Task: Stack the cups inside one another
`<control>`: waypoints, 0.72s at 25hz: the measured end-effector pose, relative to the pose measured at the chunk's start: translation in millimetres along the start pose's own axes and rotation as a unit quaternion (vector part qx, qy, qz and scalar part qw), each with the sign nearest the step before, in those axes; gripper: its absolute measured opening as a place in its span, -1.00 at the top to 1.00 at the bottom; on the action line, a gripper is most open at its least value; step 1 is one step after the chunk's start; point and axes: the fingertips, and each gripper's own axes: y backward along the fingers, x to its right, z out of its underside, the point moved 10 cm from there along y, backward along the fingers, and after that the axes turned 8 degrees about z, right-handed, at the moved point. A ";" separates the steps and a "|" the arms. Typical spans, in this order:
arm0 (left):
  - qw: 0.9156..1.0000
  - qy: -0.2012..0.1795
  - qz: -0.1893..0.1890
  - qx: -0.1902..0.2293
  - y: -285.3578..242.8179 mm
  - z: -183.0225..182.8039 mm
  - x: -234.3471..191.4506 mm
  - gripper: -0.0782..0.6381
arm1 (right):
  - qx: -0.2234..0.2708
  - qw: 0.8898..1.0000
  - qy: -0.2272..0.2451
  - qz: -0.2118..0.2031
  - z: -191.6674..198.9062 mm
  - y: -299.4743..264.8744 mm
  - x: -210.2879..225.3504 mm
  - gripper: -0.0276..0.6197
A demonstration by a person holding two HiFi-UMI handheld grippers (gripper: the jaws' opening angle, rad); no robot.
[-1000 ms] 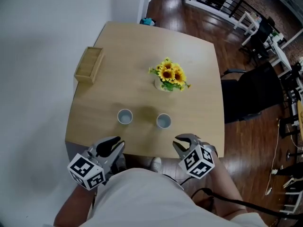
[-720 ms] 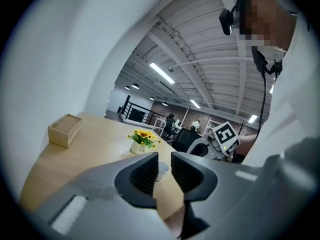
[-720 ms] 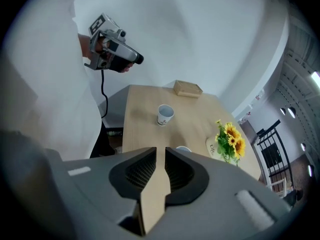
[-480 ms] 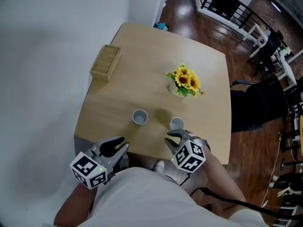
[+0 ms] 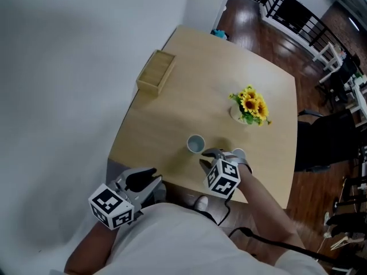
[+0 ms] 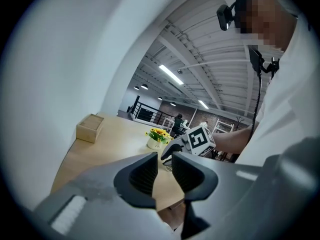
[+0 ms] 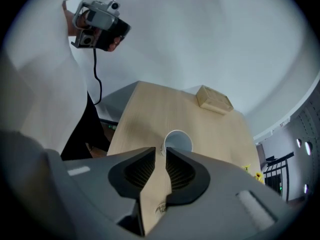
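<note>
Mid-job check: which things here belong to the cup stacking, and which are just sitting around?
Part of the job:
left cup
right cup, partly hidden behind the right gripper

Just lying about:
wooden box
sunflower vase
black chair beside the table

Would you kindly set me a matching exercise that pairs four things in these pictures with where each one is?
Things:
1. wooden box
2. sunflowers
3. left gripper
4. right gripper

Places:
A. over the table, beside a cup
B. off the table, in front of its near edge
C. at the table's wall-side edge
D. toward the table's right side

Pairs: 1-C, 2-D, 3-B, 4-A
</note>
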 end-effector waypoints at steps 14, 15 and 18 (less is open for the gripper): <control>1.000 0.022 0.000 -0.011 27.4 9.4 -24.0 0.51 | -0.070 0.996 0.048 -0.035 -11.4 -62.0 0.0 0.73; 1.000 0.023 0.001 -0.010 27.8 9.6 -24.5 0.51 | -0.072 0.996 0.050 -0.035 -11.4 -62.8 0.0 0.76; 1.000 0.025 0.002 -0.008 30.5 9.6 -26.5 0.51 | -0.072 0.995 0.058 -0.032 -12.7 -63.8 0.0 0.85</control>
